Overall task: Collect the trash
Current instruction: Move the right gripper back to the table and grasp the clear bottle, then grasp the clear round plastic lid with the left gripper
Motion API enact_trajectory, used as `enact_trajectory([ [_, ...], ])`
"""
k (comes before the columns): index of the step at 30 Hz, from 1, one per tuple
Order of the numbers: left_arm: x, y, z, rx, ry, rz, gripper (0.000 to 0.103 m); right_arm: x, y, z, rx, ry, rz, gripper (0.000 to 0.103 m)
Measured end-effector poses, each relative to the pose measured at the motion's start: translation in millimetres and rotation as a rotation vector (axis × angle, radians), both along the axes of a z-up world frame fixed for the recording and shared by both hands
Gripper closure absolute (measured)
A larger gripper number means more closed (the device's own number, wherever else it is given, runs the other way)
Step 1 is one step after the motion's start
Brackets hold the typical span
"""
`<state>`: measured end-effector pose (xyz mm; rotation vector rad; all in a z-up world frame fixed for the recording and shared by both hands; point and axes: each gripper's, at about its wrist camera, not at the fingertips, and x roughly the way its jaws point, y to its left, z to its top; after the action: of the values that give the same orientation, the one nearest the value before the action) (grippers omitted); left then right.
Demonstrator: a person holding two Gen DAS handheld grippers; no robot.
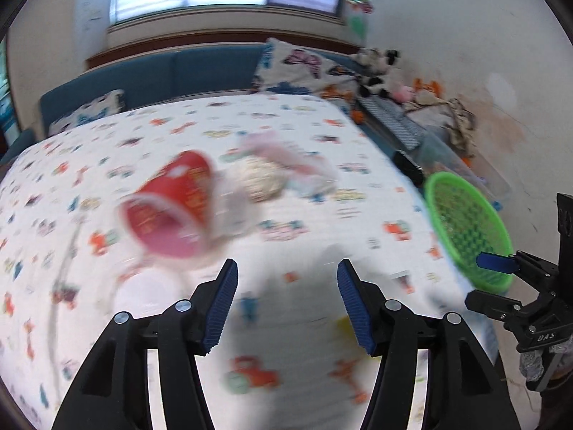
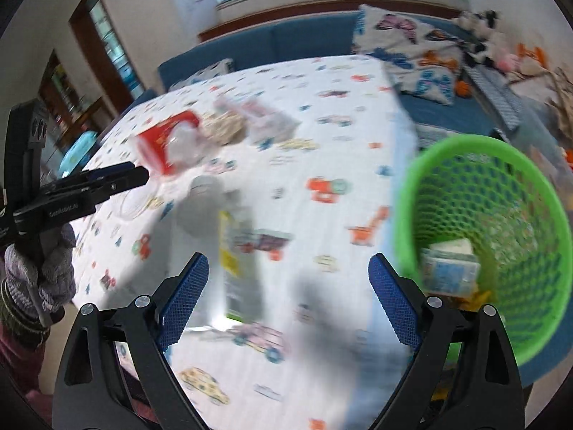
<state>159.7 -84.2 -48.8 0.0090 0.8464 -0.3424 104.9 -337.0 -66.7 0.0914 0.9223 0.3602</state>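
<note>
While both our left gripper (image 1: 286, 304) and right gripper (image 2: 288, 301) hung open and empty, we risked knocking the green basket (image 2: 404, 193) off the table (image 2: 322, 136).

Red cup (image 1: 172, 204) ahead of me smeared by blur, print unreadable, crumpled scraps (image 1: 279, 168) behind it indistinct, green basket (image 2: 483, 236) cut by my right finger, its carton (image 2: 451, 268) label illegible

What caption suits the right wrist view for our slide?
Open right hand-held gripper over a patterned tablecloth, green basket beside it, red cup behind.
</note>
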Motion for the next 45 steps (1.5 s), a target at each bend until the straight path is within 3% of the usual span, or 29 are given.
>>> enact_trajectory([
  [4, -5.0, 34.7, -7.2, 0.008, 0.004, 0.074, 0.033, 6.8, 31.8, -6.2, -0.015, 0.017, 0.073, 0.013],
  [8, -9.4, 61.7, -16.6, 0.024, 0.016, 0.128, 0.032, 14.1, 57.8, -15.7, -0.050, 0.036, 0.126, 0.013],
  [13, -15.4, 86.3, -28.2, 0.048, 0.027, 0.173, 0.019, 23.1, 74.9, -26.5, -0.075, 0.056, 0.141, 0.014],
  [16, -13.5, 98.8, -35.8, 0.069, 0.042, 0.192, 0.018, 28.6, 81.3, -32.6, -0.085, 0.069, 0.143, 0.018],
  [24, 1.8, 101.4, -53.8, 0.090, 0.092, 0.128, 0.009, 38.1, 92.1, -46.4, -0.108, 0.112, 0.152, 0.031],
  [38, 31.2, 83.7, -69.2, 0.231, 0.106, 0.031, 0.008, 41.7, 100.3, -47.9, -0.141, 0.106, 0.163, 0.032],
  [45, 44.5, 91.5, -72.3, 0.190, 0.139, -0.010, 0.008, 42.5, 101.6, -47.1, -0.148, 0.107, 0.167, 0.042],
])
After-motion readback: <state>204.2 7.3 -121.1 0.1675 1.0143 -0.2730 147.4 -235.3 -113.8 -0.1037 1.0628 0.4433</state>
